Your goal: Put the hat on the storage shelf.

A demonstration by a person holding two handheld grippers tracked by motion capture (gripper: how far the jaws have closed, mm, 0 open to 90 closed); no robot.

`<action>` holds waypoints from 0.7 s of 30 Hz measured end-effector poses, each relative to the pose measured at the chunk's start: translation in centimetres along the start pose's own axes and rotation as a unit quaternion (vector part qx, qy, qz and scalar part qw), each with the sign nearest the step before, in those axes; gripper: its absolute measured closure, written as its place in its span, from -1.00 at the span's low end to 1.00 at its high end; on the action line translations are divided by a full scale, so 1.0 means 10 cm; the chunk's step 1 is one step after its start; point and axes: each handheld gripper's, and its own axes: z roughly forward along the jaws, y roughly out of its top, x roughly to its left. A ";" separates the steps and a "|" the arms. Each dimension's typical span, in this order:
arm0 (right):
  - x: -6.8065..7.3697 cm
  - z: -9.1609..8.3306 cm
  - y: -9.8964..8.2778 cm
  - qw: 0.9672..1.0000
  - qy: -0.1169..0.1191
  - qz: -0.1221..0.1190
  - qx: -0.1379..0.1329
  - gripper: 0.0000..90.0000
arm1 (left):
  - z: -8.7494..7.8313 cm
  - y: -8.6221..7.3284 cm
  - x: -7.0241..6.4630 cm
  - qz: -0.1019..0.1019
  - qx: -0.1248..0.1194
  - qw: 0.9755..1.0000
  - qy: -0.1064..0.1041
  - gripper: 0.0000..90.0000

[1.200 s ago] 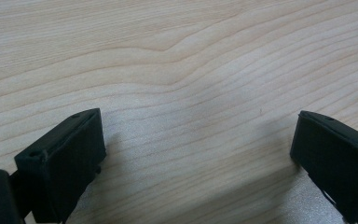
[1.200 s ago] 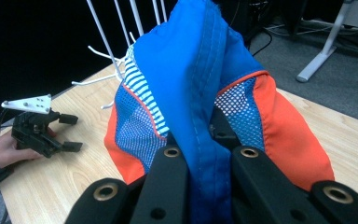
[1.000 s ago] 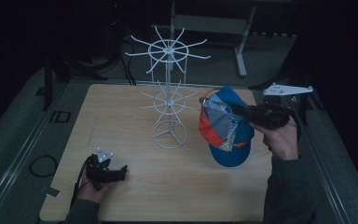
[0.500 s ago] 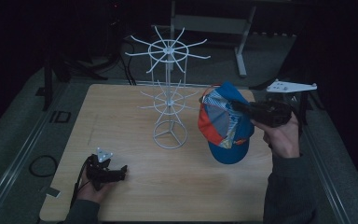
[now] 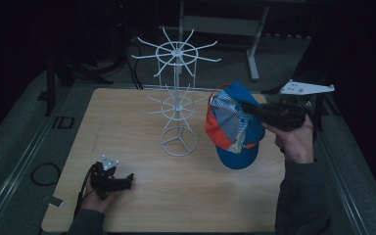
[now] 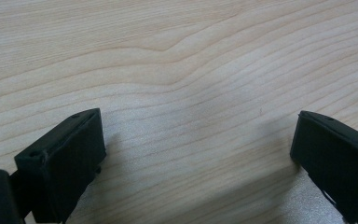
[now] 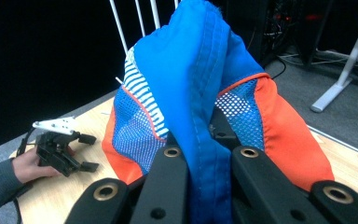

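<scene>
The cap point(image 5: 235, 128) bunches so that its front panel can't be read, and its fabric hides the right gripper's point(image 5: 254, 111) tips. Those jaws are clamped on it, held above the table's point(image 5: 142, 105) right edge beside the wire rack point(image 5: 177, 105). The left gripper point(image 6: 196, 154) rests near the front-left corner, jaws wide apart on bare wood.

Blue-and-orange cap point(image 5: 235, 128) held up off the table, just right of the white wire rack.

The cap is a soft baseball style: blue crown and brim, orange side panels, blue-and-white mesh and a striped patch. It hangs in the air with its brim pointing down and its open inside turned toward the rack. In the right gripper view its blue fabric point(image 7: 200, 93) is pinched into a fold, bunching the crown, with mesh and orange panels spreading to both sides.
</scene>
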 end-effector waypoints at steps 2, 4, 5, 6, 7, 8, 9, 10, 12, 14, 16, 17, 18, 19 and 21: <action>0.00 0.00 0.01 1.000 0.003 -0.001 -0.004 0.95 | 0.00 0.00 0.00 0.000 0.000 1.000 0.000 -0.93; 0.00 -0.01 0.02 1.000 0.006 -0.001 -0.008 0.95 | 0.00 0.00 0.00 0.000 0.000 1.000 0.000 -0.93; 0.00 -0.01 0.02 1.000 0.007 -0.001 -0.008 0.95 | 0.00 0.00 0.00 0.000 0.000 1.000 0.000 -0.93; 0.00 -0.01 0.02 1.000 0.008 0.000 -0.010 0.95 | 0.00 0.00 0.00 0.000 0.000 1.000 0.000 -0.93; -0.01 -0.01 0.03 1.000 0.007 0.000 -0.011 0.95 | 0.00 0.00 0.00 0.000 0.000 1.000 0.000 -0.93; -0.01 -0.01 0.03 1.000 0.008 0.000 -0.011 0.95 | 0.00 0.00 0.00 0.000 0.000 1.000 0.000 -0.93; -0.01 -0.01 0.03 1.000 0.008 0.000 -0.012 0.95 | 0.00 0.00 0.00 0.000 0.000 1.000 0.000 -0.93; -0.01 -0.02 0.04 1.000 0.009 0.001 -0.013 0.95 | 0.00 0.00 0.00 0.000 0.000 1.000 0.000 -0.93; -0.02 -0.02 0.04 1.000 0.009 0.001 -0.016 0.95 | 0.00 0.00 0.00 0.000 0.000 1.000 0.000 -0.93; -0.02 -0.02 0.05 1.000 0.012 0.001 -0.018 0.95 | 0.00 0.00 0.00 0.000 0.000 1.000 0.000 -0.93; -0.03 -0.03 0.06 1.000 0.013 0.002 -0.020 0.95 | 0.00 0.00 0.00 0.000 0.000 1.000 0.000 -0.93; -0.03 -0.03 0.06 1.000 0.013 0.002 -0.021 0.95 | 0.00 0.00 0.00 0.000 0.000 1.000 0.000 -0.93; -0.04 -0.03 0.06 1.000 0.015 0.002 -0.023 0.95 | 0.00 0.00 0.00 0.000 0.000 1.000 0.000 -0.93; -0.04 -0.02 0.07 1.000 0.015 0.002 -0.024 0.95 | 0.00 0.00 0.00 0.000 0.000 1.000 0.000 -0.93; -0.05 -0.02 0.07 1.000 0.017 0.002 -0.024 0.95 | 0.00 0.00 0.00 0.000 0.000 1.000 0.000 -0.93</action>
